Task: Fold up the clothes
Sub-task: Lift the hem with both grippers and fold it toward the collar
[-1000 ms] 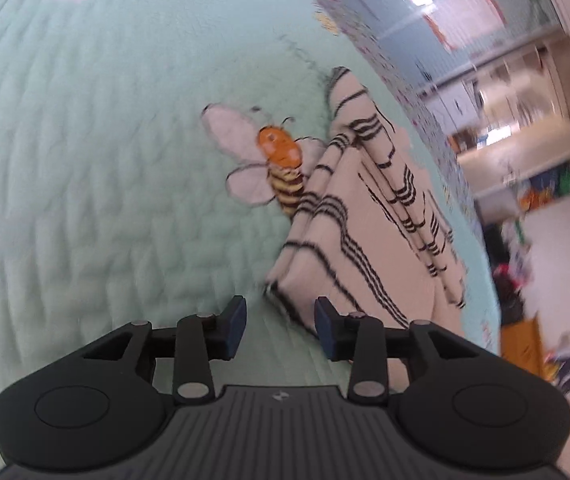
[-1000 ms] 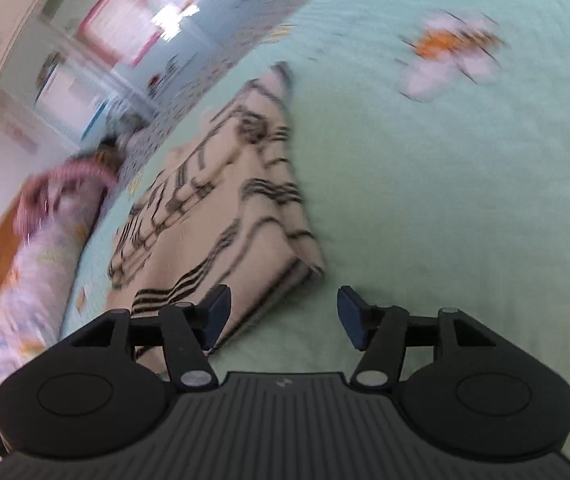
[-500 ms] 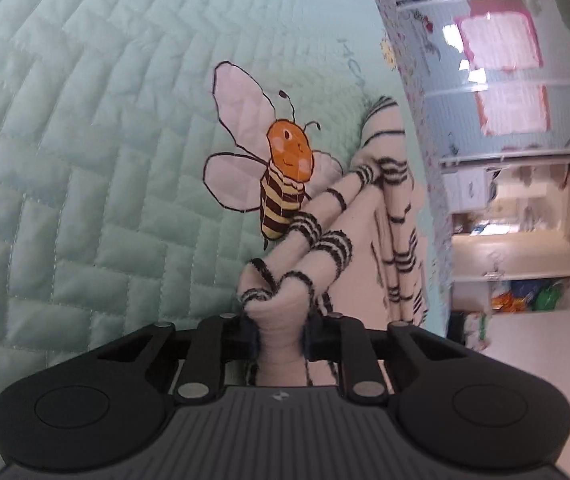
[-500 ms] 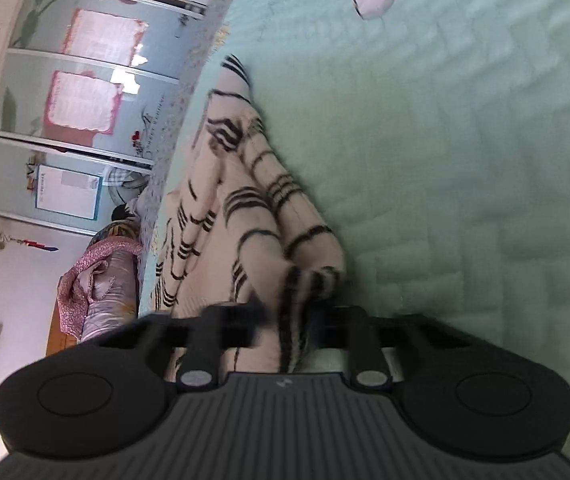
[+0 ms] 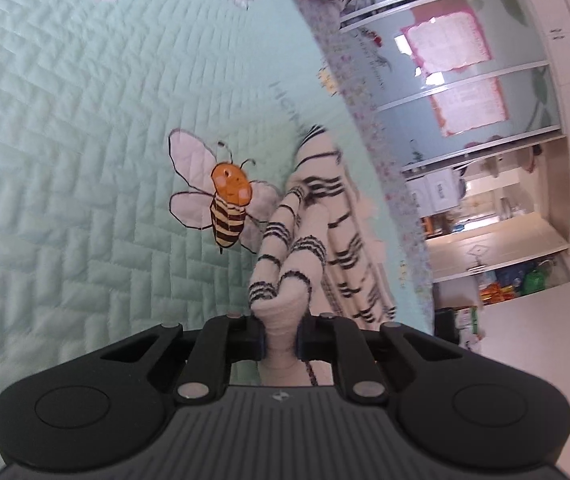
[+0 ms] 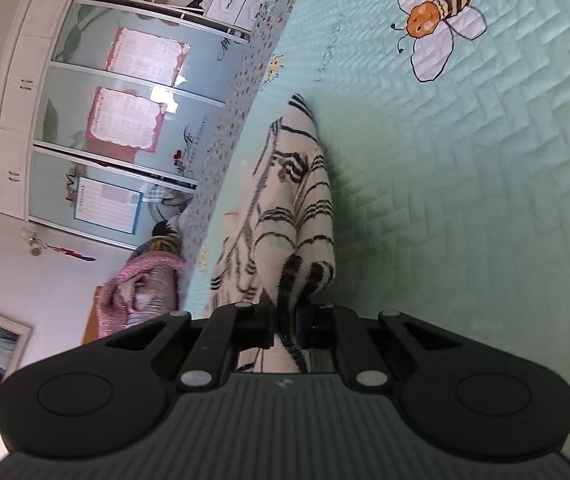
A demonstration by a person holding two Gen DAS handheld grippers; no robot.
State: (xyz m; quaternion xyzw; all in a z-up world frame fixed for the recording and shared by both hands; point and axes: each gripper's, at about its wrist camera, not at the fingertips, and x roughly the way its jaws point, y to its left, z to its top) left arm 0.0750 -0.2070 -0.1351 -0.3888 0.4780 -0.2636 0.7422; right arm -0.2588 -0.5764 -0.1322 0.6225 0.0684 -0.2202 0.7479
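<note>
A cream garment with black stripes [image 5: 337,216] lies folded near the bed's edge on a mint quilted bedspread [image 5: 85,160]. My left gripper [image 5: 281,336] has a bunched corner of it between its pads; the jaws are still closing and press on the cloth, which rises off the bed. In the right wrist view the same striped garment [image 6: 309,208] runs away from me, and my right gripper [image 6: 285,332] is shut on its near corner, also raised above the bedspread [image 6: 485,200]. The pinched ends are partly hidden behind the fingers.
A printed bee [image 5: 227,208] lies left of the garment, and another bee [image 6: 437,12] shows far off. The bed's floral border [image 5: 369,120] runs beside the garment. Beyond it stand a glass-door wardrobe [image 6: 117,120] and a pink bundle [image 6: 137,292].
Both grippers stood open at the garment's near corners, then shut on them. Both have since risen and rolled, pulling the pinched corners up off the bedspread.
</note>
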